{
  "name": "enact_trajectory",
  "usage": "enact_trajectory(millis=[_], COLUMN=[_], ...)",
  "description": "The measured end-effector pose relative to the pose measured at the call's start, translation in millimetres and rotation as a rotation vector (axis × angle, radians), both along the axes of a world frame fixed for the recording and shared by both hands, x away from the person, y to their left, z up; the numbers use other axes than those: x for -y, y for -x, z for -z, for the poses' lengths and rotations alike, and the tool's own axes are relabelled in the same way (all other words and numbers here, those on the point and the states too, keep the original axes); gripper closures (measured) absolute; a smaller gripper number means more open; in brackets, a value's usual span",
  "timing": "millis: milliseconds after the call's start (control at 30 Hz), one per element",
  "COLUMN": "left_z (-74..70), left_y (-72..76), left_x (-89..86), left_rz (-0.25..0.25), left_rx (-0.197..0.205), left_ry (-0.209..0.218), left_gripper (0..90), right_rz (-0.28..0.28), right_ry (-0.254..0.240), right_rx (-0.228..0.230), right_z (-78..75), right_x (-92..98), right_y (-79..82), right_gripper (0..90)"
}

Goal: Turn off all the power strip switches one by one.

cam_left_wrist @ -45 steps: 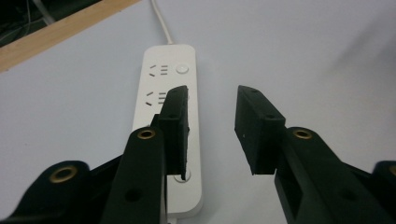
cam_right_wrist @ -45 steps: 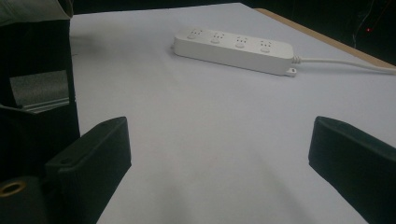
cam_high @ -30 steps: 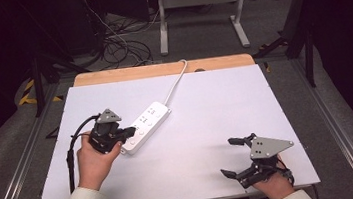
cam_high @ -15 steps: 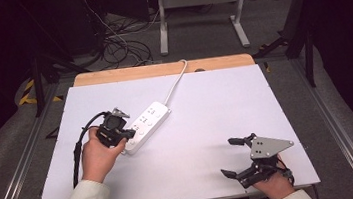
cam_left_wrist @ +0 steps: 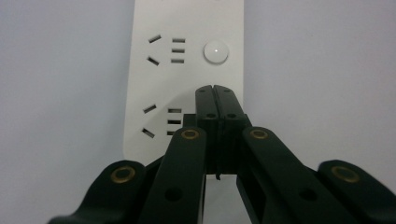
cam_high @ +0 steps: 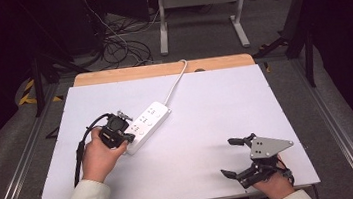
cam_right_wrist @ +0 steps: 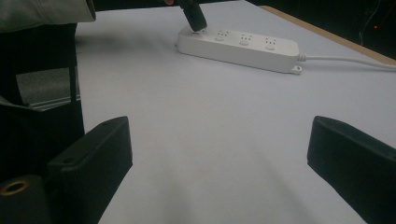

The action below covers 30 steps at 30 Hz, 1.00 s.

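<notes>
A white power strip (cam_high: 149, 122) lies slantwise on the white table (cam_high: 205, 106), left of middle, and its cord (cam_high: 175, 82) runs off the back edge. My left gripper (cam_high: 127, 136) points down at the strip's near end, shut with nothing between the jaws. In the left gripper view the closed tips (cam_left_wrist: 215, 88) rest on the strip (cam_left_wrist: 187, 70) next to the nearest socket group, just short of a round button (cam_left_wrist: 216, 51). My right gripper (cam_high: 226, 157) lies open at the table's front right. In its view the jaws (cam_right_wrist: 219, 154) stand wide apart over bare table, with the strip (cam_right_wrist: 243, 44) and the left gripper (cam_right_wrist: 196, 23) beyond.
A wooden strip (cam_high: 161, 70) borders the table's back edge. Beyond it stand a metal frame (cam_high: 199, 11) and a tangle of cables (cam_high: 118, 45) on the floor. The left gripper's black cable (cam_high: 78, 156) loops beside the left hand.
The left hand has moved toward the power strip and lowered, bringing the shut tips onto its near end. The right gripper has stayed in place.
</notes>
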<state>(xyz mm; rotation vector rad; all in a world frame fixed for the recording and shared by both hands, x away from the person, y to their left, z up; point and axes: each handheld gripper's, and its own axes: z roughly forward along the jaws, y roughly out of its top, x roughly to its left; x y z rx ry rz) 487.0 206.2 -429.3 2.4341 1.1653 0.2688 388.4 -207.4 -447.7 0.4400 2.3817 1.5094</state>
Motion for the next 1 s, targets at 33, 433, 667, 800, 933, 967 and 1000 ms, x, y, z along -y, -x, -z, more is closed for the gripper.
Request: enact_trajectory(millis=[33, 433, 667, 800, 933, 967, 1000], left_z=[0.5, 7.9, 8.4, 9.1, 8.8, 8.9, 8.9], left_y=[-0.1, -1.6, 0.3, 2.5, 2.3, 2.6, 2.6], left_x=[0.2, -5.5, -4.6, -1.9, -1.9, -1.8, -1.8], left_rz=[0.005, 0.002, 0.003, 0.003, -0.002, -0.003, -0.003], left_rx=[-0.006, -0.008, 0.009, 0.035, 0.031, 0.033, 0.033], left_ry=[0.002, 0.064, 0.053, 0.033, 0.032, 0.03, 0.03], left_gripper=[90.0, 89.9, 90.0, 90.0, 90.0, 90.0, 90.0], right_rz=[0.0, -0.004, -0.005, -0.005, -0.005, -0.005, -0.005], right_ry=[0.0, 0.0, 0.001, 0.004, 0.002, 0.002, 0.002], right_rx=[0.0, 0.0, -0.001, -0.001, -0.001, -0.001, -0.001], right_z=[0.0, 0.0, 0.2, 0.1, 0.3, 0.3, 0.3], right_x=[0.0, 0.0, -0.4, -0.5, -0.8, -0.9, -0.9], right_y=[0.0, 0.3, 0.5, 0.8, 0.9, 0.9, 0.9], right_gripper=[7.4, 7.4, 7.4, 7.4, 7.4, 7.4, 7.4])
